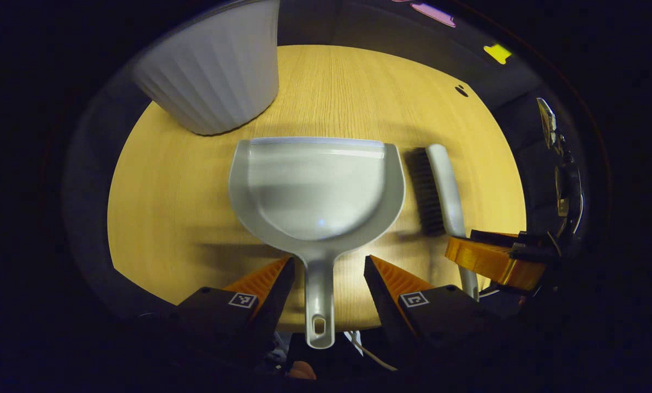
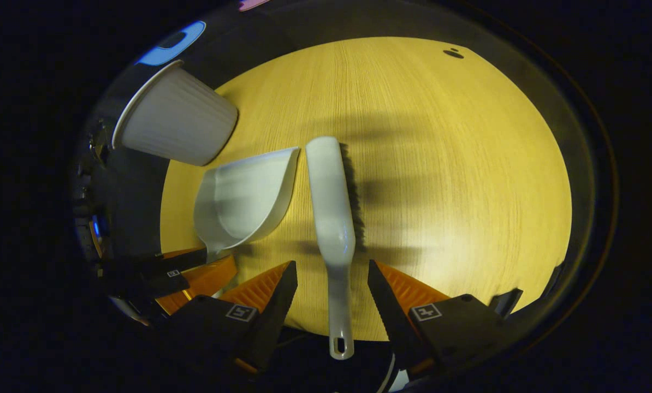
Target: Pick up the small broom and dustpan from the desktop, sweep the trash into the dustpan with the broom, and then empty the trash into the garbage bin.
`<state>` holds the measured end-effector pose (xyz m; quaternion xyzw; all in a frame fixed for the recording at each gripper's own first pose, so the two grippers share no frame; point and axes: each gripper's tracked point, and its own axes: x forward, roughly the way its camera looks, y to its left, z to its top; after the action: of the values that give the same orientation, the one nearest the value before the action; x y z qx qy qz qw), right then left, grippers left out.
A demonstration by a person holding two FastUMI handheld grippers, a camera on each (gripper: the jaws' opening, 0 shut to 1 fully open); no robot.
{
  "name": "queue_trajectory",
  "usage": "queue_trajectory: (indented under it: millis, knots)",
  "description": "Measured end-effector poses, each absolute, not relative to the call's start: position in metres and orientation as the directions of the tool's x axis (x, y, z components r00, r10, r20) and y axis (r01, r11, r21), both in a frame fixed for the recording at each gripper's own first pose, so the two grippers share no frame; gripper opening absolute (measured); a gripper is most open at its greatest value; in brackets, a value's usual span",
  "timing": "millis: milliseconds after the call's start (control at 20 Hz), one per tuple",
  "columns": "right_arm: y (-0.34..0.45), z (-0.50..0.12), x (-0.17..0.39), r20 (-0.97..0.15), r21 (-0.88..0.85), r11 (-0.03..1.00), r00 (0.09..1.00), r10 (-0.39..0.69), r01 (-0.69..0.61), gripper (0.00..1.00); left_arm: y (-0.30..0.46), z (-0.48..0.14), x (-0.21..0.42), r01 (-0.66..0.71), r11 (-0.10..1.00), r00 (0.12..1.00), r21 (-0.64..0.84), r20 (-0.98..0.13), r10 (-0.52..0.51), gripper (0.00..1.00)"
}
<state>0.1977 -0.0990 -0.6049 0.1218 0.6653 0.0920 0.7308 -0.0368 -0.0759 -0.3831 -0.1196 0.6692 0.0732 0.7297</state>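
Right, both tools lie flat on the desk [image 1: 195, 180] and this looks like the pick-up step, with nothing lifted yet. In the left gripper view the left gripper [image 1: 329, 275] has its fingers wide apart on either side of the dustpan [image 1: 315, 185] handle, which runs down between them without touching either one. Over in the right gripper view it's the same story: the right gripper [image 2: 331, 281] is spread open around the broom [image 2: 334, 218] handle, bristles turned away to the far side. Broom and dustpan sit just beside each other, and the bin [image 1: 217, 71] stands near the pan's far corner. No trash shows on the desk from here. Next, I'd say, each pair of fingers must close squarely on its handle, then lift without knocking the neighbour, since the two tools lie so close.
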Motion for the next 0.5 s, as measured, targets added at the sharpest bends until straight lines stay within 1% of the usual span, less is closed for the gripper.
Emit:
queue_trajectory:
  millis: [100,150,200,250,350,500]
  knots:
    - [-0.102,-0.579,0.204,-0.939,0.298,0.954,0.19,0.288,0.024,0.79,-0.084,-0.36,-0.039,-0.303,0.945,0.143,-0.122,-0.986,-0.081,0.78]
    - [-0.105,-0.564,0.208,-0.928,0.292,0.956,0.246,0.279,0.015,0.89,-0.083,-0.348,-0.038,-0.317,0.94,0.179,-0.126,-0.981,-0.071,0.78]
    - [-0.109,-0.555,0.214,-0.917,0.279,0.96,0.296,0.266,0.002,0.89,-0.081,-0.334,-0.035,-0.31,0.943,0.216,-0.12,-0.975,-0.053,0.78]
    - [-0.112,-0.545,0.216,-0.909,0.263,0.965,0.331,0.253,-0.016,0.99,-0.074,-0.32,-0.032,-0.292,0.952,0.25,-0.093,-0.968,-0.018,0.78]
    - [-0.111,-0.519,0.225,-0.875,0.253,0.966,0.416,0.249,-0.048,0.99,-0.064,-0.29,-0.02,-0.256,0.965,0.335,-0.055,-0.942,0.035,0.78]
    - [-0.102,-0.469,0.251,-0.782,0.235,0.967,0.571,0.248,-0.098,0.99,-0.067,-0.232,0.009,-0.227,0.969,0.538,-0.096,-0.842,0.043,0.78]
